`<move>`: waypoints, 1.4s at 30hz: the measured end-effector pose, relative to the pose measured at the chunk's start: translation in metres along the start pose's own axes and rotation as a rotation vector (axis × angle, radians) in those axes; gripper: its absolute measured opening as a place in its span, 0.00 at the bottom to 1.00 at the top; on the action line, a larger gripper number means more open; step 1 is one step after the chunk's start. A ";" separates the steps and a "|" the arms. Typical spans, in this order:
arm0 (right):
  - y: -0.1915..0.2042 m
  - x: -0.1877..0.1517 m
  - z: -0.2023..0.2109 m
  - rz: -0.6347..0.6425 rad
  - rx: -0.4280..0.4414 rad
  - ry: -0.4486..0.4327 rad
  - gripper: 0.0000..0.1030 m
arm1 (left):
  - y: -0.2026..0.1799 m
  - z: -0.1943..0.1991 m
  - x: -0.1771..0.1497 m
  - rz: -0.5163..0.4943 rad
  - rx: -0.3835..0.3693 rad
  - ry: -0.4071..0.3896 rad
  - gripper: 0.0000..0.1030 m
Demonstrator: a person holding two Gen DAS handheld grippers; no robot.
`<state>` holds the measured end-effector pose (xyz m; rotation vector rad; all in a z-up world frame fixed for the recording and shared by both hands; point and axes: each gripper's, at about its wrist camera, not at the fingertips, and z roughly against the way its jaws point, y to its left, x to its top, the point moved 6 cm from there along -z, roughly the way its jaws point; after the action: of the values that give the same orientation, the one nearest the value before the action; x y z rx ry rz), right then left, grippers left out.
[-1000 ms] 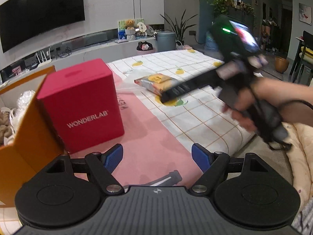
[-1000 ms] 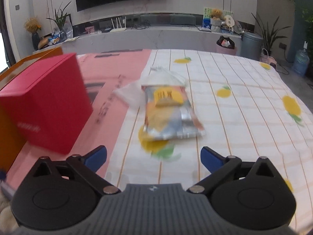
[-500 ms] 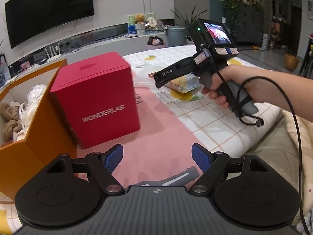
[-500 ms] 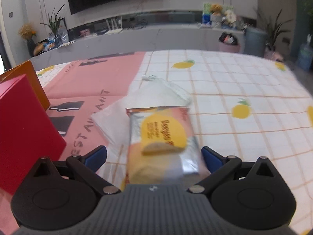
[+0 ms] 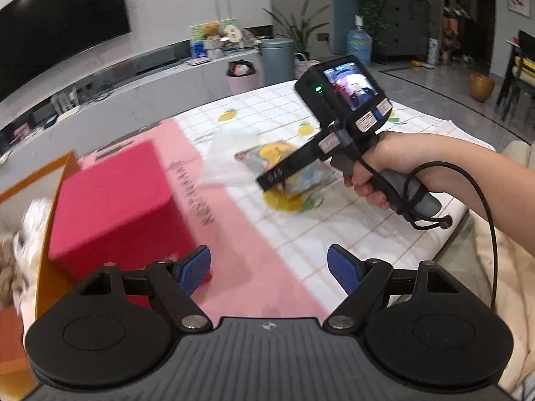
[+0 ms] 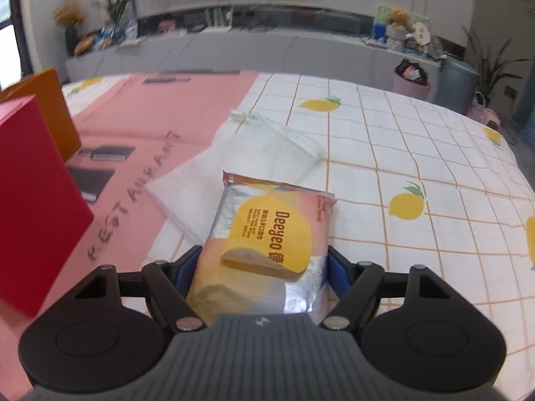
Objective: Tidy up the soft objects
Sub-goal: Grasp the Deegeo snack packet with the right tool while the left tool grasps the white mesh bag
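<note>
The soft foil wipes pack with the yellow peel-off label [image 6: 267,250] lies flat on the worktop [image 6: 418,153], in the lower middle of the right wrist view, its near end already between the blue pads of the right gripper [image 6: 262,270]. The jaws stand closed in against both long sides of the pack, pinching it or very nearly so; I cannot see whether it has left the cloth. In the left wrist view the same pack shows at centre, half hidden behind the black handheld body of that gripper. Just beyond it, in the middle of the frame, lies a thin white plastic bag [image 6: 234,167], touching or slightly under the pack's far end. The left gripper [image 5: 269,269] hovers with its fingers spread wide and nothing between them, beside a red cardboard box [image 5: 117,207] at the left, with an orange open carton [image 5: 46,267] at the far left edge holding what looks like plush things. The pack looks light, squashy and slick-skinned; I would judge a firm squeeze across its width, well back from the loose label flap, the safest hold, since foil may slide under a light pinch.
</note>
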<state>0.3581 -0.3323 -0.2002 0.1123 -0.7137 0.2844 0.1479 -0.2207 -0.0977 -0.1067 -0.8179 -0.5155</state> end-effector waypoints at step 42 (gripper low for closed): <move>-0.086 -0.004 0.006 -0.005 -0.001 0.114 0.77 | 0.095 -0.287 0.111 0.163 0.030 0.466 1.00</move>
<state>0.3765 -0.4165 -0.1988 0.0964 -0.5999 0.2836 0.4488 -0.2638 -0.2042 -0.0228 -0.3574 -0.3536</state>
